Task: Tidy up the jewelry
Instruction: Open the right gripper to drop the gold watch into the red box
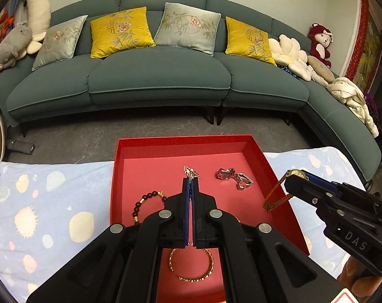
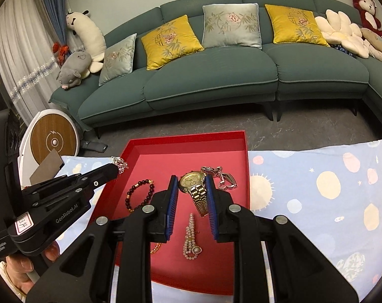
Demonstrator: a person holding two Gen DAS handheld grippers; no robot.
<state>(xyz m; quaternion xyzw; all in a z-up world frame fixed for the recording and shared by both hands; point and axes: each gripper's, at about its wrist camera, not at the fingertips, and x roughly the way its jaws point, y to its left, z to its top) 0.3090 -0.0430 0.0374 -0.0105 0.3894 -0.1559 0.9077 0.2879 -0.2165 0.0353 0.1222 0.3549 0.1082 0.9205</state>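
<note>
A red tray (image 1: 244,142) (image 2: 191,137) lies on the blue patterned cloth. My left gripper (image 1: 191,180) is shut on a silver flower pendant (image 1: 190,172), held above the tray; it also shows in the right wrist view (image 2: 120,162). My right gripper (image 2: 191,180) is shut on a gold watch (image 2: 194,180), its band hanging down; in the left wrist view the watch (image 1: 278,193) hangs over the tray's right rim. In the tray lie a dark bead bracelet (image 1: 143,205) (image 2: 140,194), a silver watch (image 1: 232,176) (image 2: 220,176), a gold chain bracelet (image 1: 191,265) and a pearl piece (image 2: 191,237).
The tray sits on a table covered with blue patterned cloth (image 1: 39,214) (image 2: 329,202). Beyond the table edge is grey floor and a green sofa (image 1: 160,75) with cushions. A round white and wood device (image 2: 53,140) stands at the left.
</note>
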